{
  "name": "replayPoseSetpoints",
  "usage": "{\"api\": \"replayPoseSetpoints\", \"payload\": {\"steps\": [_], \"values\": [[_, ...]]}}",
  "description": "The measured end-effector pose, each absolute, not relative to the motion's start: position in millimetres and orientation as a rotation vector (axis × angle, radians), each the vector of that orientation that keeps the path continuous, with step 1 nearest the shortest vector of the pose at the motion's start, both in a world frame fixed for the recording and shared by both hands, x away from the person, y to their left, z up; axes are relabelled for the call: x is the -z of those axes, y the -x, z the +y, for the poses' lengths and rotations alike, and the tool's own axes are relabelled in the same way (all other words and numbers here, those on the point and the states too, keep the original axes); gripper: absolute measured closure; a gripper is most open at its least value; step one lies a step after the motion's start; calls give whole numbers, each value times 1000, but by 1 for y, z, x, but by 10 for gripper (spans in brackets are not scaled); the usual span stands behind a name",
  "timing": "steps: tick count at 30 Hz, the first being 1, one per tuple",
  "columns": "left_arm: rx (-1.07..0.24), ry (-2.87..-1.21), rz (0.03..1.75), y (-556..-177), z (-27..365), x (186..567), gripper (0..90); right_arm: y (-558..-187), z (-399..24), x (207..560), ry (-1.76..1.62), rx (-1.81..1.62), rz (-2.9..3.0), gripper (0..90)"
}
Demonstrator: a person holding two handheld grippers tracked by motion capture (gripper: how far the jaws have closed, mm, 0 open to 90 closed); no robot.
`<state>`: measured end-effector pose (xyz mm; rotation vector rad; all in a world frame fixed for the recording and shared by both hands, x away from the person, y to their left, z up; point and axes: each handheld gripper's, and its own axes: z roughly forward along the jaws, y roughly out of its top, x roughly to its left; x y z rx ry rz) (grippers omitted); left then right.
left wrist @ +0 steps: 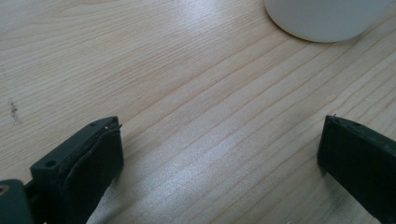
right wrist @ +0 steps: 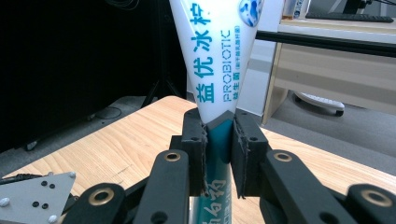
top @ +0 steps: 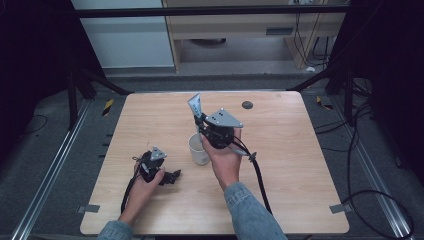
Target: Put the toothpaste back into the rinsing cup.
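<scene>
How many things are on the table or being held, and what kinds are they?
White round cup on the wooden table: 1
White and teal plastic tube with printed writing, pinched in the right gripper: 1
Small dark round disc near the table's far edge: 1
Black two-jaw grippers, the left gripper open: 2
Total: 5

tube (right wrist: 219, 56) – white, teal print | cup (top: 198, 149) – white | table (top: 290, 150) – pale woodgrain
</scene>
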<state>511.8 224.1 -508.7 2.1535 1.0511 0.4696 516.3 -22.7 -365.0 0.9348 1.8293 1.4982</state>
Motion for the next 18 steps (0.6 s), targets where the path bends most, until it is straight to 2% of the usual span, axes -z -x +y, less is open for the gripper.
{"api": "replayPoseSetpoints", "payload": {"steps": [18], "values": [[-469,-2152,1050,-512,224,509,0,-514,-18,379,-990,-1506,1797,769]]}}
